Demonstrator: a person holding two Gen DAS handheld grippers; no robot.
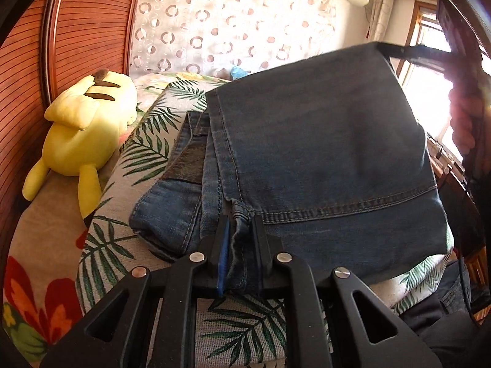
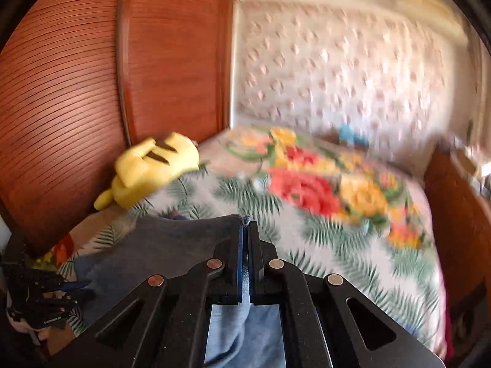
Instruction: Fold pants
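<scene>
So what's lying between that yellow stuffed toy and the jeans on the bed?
Only bare leaf-print bedcover separates the yellow plush toy from the jeans; the left wrist view shows it most clearly.

Pants (image 1: 307, 153) lie on the bed (image 1: 147, 141), right part raised above it; toy (image 1: 89, 128) left of the pants, against the wardrobe (image 1: 76, 30); curtain (image 1: 230, 21) behind.

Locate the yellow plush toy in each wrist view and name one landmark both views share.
Left wrist: yellow plush toy at left, beside the jeans.
Right wrist: left of centre, beyond the held denim.
Shared landmark: the slatted wooden panel behind the toy.
</scene>
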